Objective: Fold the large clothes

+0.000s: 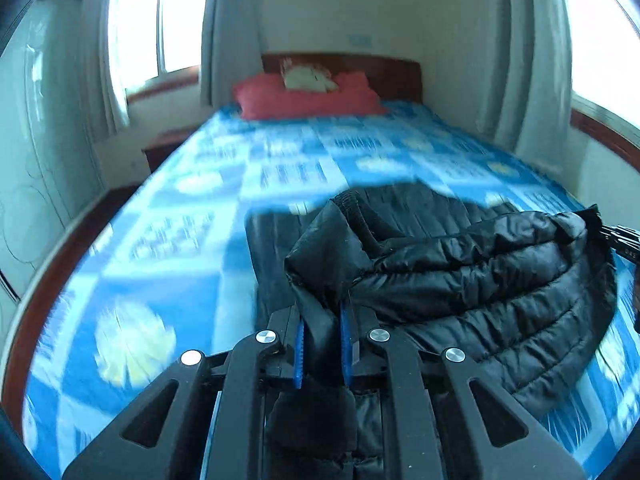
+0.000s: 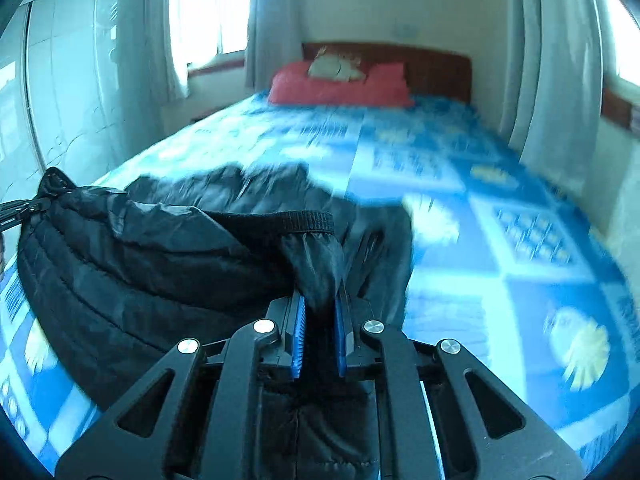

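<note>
A black quilted puffer jacket [image 1: 480,280] hangs bunched between both grippers above the near end of the bed; the rest lies on the sheet. My left gripper [image 1: 323,320] is shut on a fold of the jacket at its left end. My right gripper [image 2: 321,312] is shut on the jacket [image 2: 160,256] near a ribbed cuff [image 2: 304,220] at its right end. The right gripper's tip [image 1: 624,240] shows at the far right of the left wrist view. The left gripper's tip [image 2: 20,212] shows at the far left of the right wrist view.
The bed [image 1: 280,160] has a blue patterned sheet, a red pillow [image 1: 308,98] and a pale bundle [image 1: 308,76] by the wooden headboard [image 2: 432,68]. A white wardrobe [image 2: 80,80] stands on the left, curtains and windows on both sides, a nightstand [image 1: 164,150] left of the bed.
</note>
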A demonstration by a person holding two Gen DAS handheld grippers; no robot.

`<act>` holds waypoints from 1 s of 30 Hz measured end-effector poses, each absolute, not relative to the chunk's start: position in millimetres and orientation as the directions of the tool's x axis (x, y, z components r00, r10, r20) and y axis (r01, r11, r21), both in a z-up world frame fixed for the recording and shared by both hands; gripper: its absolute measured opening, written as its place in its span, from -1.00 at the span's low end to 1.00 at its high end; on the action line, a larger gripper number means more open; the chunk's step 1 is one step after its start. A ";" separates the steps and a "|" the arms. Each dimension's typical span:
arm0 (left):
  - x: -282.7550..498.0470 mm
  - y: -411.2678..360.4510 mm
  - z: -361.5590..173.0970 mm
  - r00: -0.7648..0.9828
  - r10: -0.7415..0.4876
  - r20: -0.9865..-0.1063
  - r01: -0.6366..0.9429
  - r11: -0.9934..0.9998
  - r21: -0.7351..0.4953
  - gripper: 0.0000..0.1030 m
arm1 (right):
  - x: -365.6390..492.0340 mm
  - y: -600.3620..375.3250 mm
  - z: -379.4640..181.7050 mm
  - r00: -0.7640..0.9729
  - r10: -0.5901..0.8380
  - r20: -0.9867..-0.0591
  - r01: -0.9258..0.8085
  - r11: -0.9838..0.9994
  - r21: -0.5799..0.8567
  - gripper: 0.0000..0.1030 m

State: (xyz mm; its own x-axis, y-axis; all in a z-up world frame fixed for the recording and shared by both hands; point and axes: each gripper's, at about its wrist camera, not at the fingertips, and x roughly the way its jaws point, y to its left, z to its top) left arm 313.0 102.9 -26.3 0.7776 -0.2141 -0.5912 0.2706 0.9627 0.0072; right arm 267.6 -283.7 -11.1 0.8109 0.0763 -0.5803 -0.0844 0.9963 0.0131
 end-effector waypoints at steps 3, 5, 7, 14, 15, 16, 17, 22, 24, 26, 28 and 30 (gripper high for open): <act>355.5 94.7 -14.3 0.794 -0.174 -0.582 0.232 0.972 0.027 -0.74 | 318.2 -284.3 2.4 0.826 0.042 -0.562 -0.040 0.999 0.016 -0.77; 393.5 88.4 -10.4 0.801 -0.131 -0.584 0.193 0.980 0.045 -0.74 | 359.3 -281.4 7.5 0.830 0.006 -0.558 -0.005 1.000 0.004 -0.77; 430.2 82.2 -12.7 0.800 -0.084 -0.594 0.152 0.986 0.065 -0.74 | 391.0 -279.5 7.2 0.827 -0.023 -0.561 0.023 1.000 -0.008 -0.77; 529.3 65.1 -59.4 0.747 0.053 -0.662 0.063 0.987 0.151 -0.74 | 493.6 -272.7 -39.1 0.760 -0.095 -0.643 0.075 0.996 -0.058 -0.77; 532.9 65.7 -68.3 0.737 0.064 -0.673 0.060 0.985 0.160 -0.74 | 501.6 -273.2 -48.3 0.748 -0.098 -0.656 0.078 0.995 -0.061 -0.77; 542.1 64.9 -81.7 0.720 0.080 -0.689 0.056 0.983 0.173 -0.74 | 509.0 -273.6 -59.3 0.734 -0.106 -0.671 0.084 0.994 -0.065 -0.77; 545.3 63.8 -92.9 0.706 0.092 -0.702 0.055 0.981 0.184 -0.74 | 514.9 -275.3 -70.0 0.720 -0.114 -0.685 0.091 0.993 -0.069 -0.77; 561.6 57.1 -141.2 0.660 0.145 -0.737 0.055 0.969 0.240 -0.72 | 533.6 -284.8 -124.7 0.627 -0.120 -0.770 0.131 0.990 -0.048 -0.70; 565.8 57.7 -149.8 0.661 0.134 -0.738 0.048 0.974 0.220 -0.69 | 534.8 -285.9 -133.3 0.622 -0.123 -0.773 0.150 0.988 -0.037 -0.62; 566.1 59.4 -157.4 0.670 0.130 -0.731 0.035 0.978 0.206 -0.66 | 536.0 -285.9 -138.2 0.613 -0.128 -0.780 0.161 0.986 -0.035 -0.55; 567.3 58.1 -156.6 0.666 0.124 -0.735 0.038 0.979 0.199 -0.63 | 536.9 -287.2 -139.0 0.603 -0.139 -0.785 0.173 0.984 -0.042 -0.50; 567.9 64.5 -150.8 0.660 0.085 -0.747 0.045 0.987 0.153 -0.52 | 536.0 -287.6 -136.9 0.601 -0.158 -0.783 0.186 0.981 -0.056 -0.37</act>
